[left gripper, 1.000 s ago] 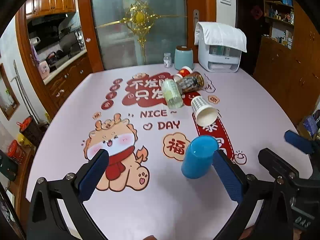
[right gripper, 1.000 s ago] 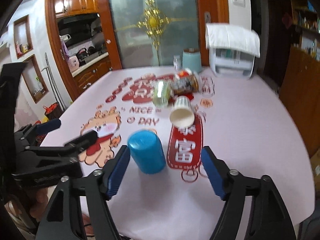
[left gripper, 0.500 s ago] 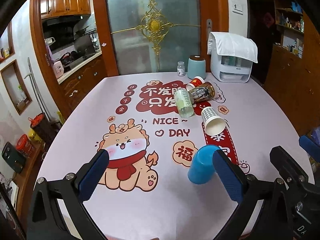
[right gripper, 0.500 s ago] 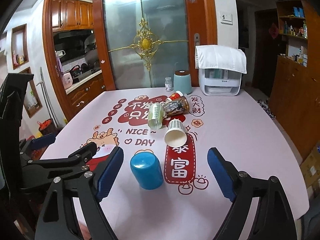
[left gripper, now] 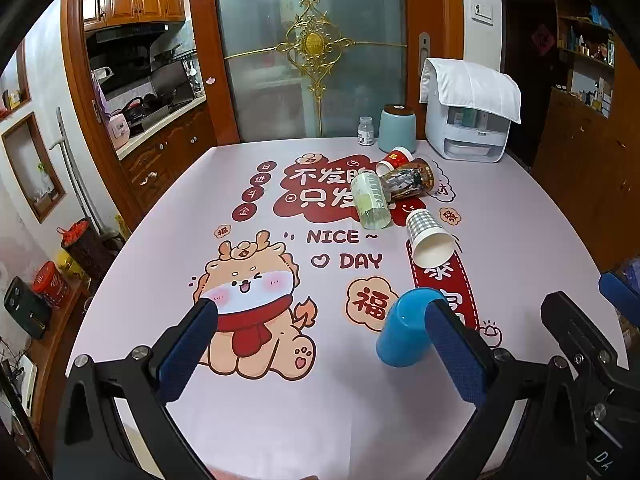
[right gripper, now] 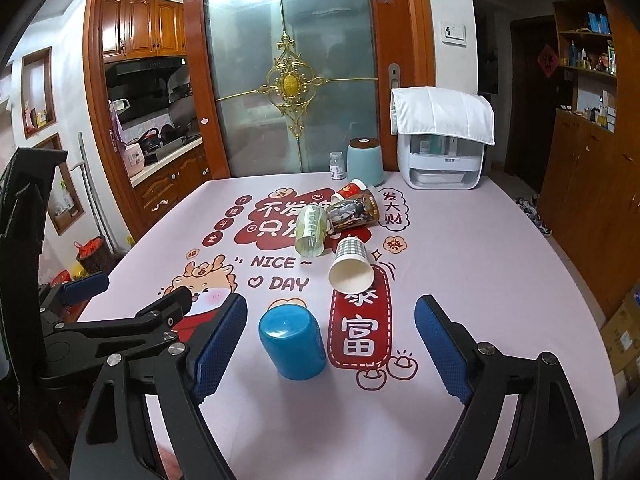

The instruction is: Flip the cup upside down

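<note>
A blue plastic cup (right gripper: 292, 343) stands upside down on the printed tablecloth, near the front. In the left wrist view it (left gripper: 406, 332) sits just behind my right fingertip. My left gripper (left gripper: 324, 354) is open and empty, low over the cartoon dragon print. My right gripper (right gripper: 330, 354) is open and empty, pulled back from the cup, which lies between its fingers toward the left one. A white paper cup (right gripper: 351, 266) lies on its side further back, mouth toward me.
A pile of toppled cups lies mid-table: a green-printed cup (right gripper: 310, 230), a dark printed cup (right gripper: 354, 210), a red cup (right gripper: 350, 191). A teal canister (right gripper: 364, 160), small jar (right gripper: 337, 165) and cloth-covered white appliance (right gripper: 442, 148) stand at the far edge.
Both grippers have drawn back and risen from the blue cup, which stays upside down on the table. The view has steadied.
</note>
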Tool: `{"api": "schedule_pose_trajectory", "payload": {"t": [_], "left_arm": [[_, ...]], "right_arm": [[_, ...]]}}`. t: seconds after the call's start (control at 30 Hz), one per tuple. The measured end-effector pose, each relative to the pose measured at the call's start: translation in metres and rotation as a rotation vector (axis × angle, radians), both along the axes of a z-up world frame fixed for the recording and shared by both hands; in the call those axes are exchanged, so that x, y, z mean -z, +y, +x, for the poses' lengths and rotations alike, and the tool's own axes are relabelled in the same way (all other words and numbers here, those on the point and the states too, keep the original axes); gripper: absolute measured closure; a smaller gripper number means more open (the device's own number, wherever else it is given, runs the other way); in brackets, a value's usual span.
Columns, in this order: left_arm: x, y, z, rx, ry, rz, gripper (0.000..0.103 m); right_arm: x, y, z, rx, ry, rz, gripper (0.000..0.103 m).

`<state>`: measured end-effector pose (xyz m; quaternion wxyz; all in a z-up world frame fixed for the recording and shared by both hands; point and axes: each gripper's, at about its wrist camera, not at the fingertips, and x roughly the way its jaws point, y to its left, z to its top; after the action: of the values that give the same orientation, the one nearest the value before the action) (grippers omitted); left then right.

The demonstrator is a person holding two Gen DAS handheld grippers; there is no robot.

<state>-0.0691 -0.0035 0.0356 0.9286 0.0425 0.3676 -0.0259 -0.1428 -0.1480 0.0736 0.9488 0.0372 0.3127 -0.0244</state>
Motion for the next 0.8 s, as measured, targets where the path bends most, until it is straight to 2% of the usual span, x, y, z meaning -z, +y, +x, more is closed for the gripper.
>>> {"api": "schedule_pose_trajectory", "payload": {"t": [0.8], "left_arm": [[0.003, 0.0, 0.003, -0.002, 0.011, 0.002, 0.001]], "right_arm": [[0.01, -0.004, 0.013, 0.002, 0.018, 0.008, 0.016]]}}
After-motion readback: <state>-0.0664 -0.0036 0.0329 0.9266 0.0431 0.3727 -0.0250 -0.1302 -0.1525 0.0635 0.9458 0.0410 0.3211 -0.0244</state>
